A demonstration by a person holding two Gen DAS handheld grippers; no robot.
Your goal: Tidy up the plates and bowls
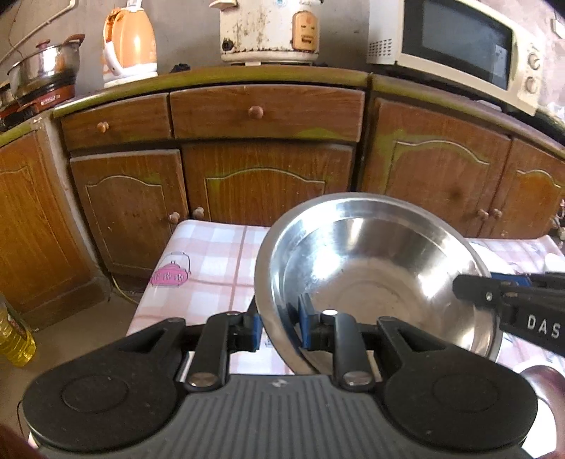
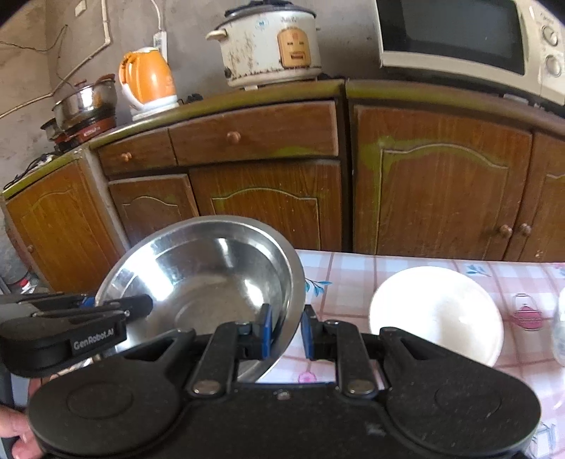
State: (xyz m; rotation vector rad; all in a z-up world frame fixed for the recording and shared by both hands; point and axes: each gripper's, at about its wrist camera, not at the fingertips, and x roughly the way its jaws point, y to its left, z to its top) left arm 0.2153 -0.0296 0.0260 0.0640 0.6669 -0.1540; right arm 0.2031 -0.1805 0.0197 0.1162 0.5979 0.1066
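A large steel bowl is held tilted above the pink checked table by both grippers. My left gripper is shut on its near-left rim, one pad inside and one outside. My right gripper straddles the bowl's right rim; a small gap shows beside its right pad. The right gripper also shows in the left wrist view, the left gripper in the right wrist view. A white bowl sits on the table to the right.
Brown cabinets stand close behind the table. On the counter are an orange kettle, a rice cooker, a microwave and a steel pot. An oil bottle stands on the floor at left.
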